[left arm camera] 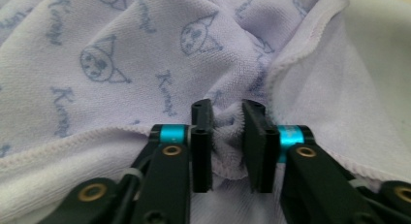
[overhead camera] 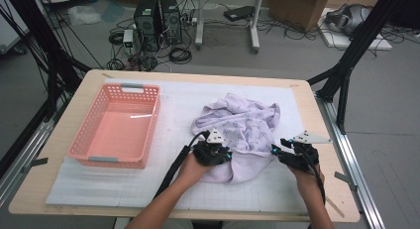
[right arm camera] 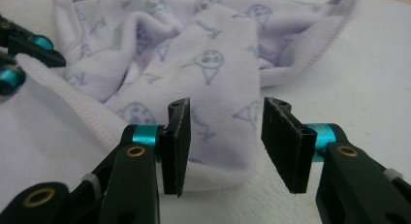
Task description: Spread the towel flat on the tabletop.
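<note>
Nearest the lens in the left gripper view: hemmed edge of the lilac towel (left arm camera: 145,54), bunched between the black pads (left arm camera: 201,136) of the left gripper (left arm camera: 227,139). Jaws drawn close, a thick fold of terry pinched between them; grip looks firm on the near hem.

Right gripper (right arm camera: 225,136) in its own view: jaws well apart, nothing between the pads, poised just short of a folded corner of the same towel (right arm camera: 213,73). Not touching cloth, as far as can be told at this angle.

High view: towel (overhead camera: 242,125) crumpled in a loose heap on the white mat (overhead camera: 99,184), right of centre on the table (overhead camera: 39,189), left gripper (overhead camera: 214,152) at its near edge, right gripper (overhead camera: 292,154) just beside its near right corner. Pink plastic basket (overhead camera: 81,149) to the left, apart from the towel, empty.

Handling, judged: light, soft, fully limp terry; no stiffness, will drape and drag rather than lift flat. Not fragile, not slippery; pile should hold well against the pads. Best hold at the stitched hem or a corner, where the cloth is thickest; a mid-panel pinch would likely gather several layers. Second hold probably wanted on the near right corner, to spread the edge between both grippers.

Count: one towel, one basket, one mat, two grippers.
</note>
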A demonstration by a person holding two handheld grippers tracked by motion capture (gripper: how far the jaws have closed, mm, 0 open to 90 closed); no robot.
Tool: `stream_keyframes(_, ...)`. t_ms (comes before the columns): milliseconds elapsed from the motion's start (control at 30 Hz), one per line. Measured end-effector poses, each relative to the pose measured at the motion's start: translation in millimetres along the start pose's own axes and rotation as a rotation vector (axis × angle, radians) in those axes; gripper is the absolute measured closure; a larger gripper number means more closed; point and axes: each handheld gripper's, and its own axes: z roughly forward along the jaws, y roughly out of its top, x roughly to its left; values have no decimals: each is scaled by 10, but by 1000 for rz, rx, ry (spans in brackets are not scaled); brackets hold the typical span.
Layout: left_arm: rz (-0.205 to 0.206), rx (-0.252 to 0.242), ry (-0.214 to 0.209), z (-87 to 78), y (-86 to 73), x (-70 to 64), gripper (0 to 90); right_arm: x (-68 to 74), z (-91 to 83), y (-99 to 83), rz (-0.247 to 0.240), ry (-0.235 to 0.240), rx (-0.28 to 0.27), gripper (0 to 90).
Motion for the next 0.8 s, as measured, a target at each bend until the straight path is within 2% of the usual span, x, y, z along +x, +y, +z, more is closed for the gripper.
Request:
stream_keyframes(100,-27,-49,25,-139,-31,89,778,64,45,12,-8,36,7,520)
stream_keyframes(200,-68,-85,45,-268,-105,185,782,144,97,33,-16,106,-2,469)
stream_keyframes(233,-80,-96,52,-296,-125,207,785,194,137,41,-23,178,-16,439)
stream_keyframes(267,-95,-104,56,-347,-156,247,786,227,167,43,-28,224,-17,438)
stream_keyframes(300,-105,-105,58,-382,-174,275,786,294,223,46,-44,278,2,443)
stream_keyframes(333,-106,-109,67,-406,-184,292,786,350,270,44,-77,294,27,478)
stream_keyframes(367,-110,-115,77,-438,-197,310,787,392,303,40,-102,294,52,549)
stream_keyframes(433,-120,-123,89,-483,-216,342,791,458,376,21,-170,270,133,768)
stream_keyframes(467,-122,-126,108,-510,-228,362,801,463,392,9,-178,257,155,819)
stream_keyframes(533,-140,-130,121,-546,-252,400,804,409,353,0,-172,250,150,839)
stream_keyframes(700,-153,-122,169,-582,-292,442,820,128,137,-74,-162,130,118,835)
stream_keyframes(800,-161,-123,224,-613,-301,464,823,-61,5,-145,-145,66,98,830)
